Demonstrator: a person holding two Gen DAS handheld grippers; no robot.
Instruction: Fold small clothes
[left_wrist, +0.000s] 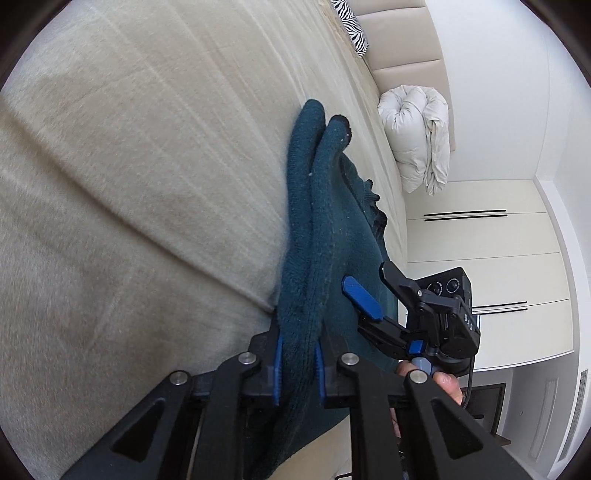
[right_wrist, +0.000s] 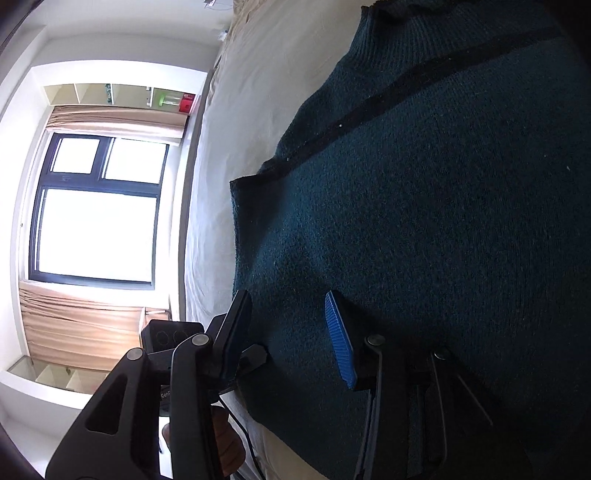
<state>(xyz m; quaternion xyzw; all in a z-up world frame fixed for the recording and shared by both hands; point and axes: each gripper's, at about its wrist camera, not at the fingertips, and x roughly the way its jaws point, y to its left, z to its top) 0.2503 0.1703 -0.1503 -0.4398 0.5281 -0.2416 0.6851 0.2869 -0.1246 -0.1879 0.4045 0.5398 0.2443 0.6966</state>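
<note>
A dark teal knitted sweater (left_wrist: 325, 229) lies on a beige bed sheet (left_wrist: 147, 166). My left gripper (left_wrist: 299, 363) is shut on a thick folded edge of the sweater, which bulges up between its blue pads. My right gripper (left_wrist: 364, 295) shows in the left wrist view, open, its blue-padded fingers resting on the sweater just right of the left one. In the right wrist view the sweater (right_wrist: 424, 221) fills the frame, with a black stripe across it. My right gripper (right_wrist: 288, 332) is open there, jaws wide apart over the fabric's edge.
A rolled white duvet (left_wrist: 417, 140) lies at the far end of the bed by a padded headboard (left_wrist: 399, 44). A zebra-print pillow (left_wrist: 352, 26) lies beyond it. White wardrobes (left_wrist: 480, 258) stand on the right. A bright window (right_wrist: 99, 214) with tan curtains faces the bed.
</note>
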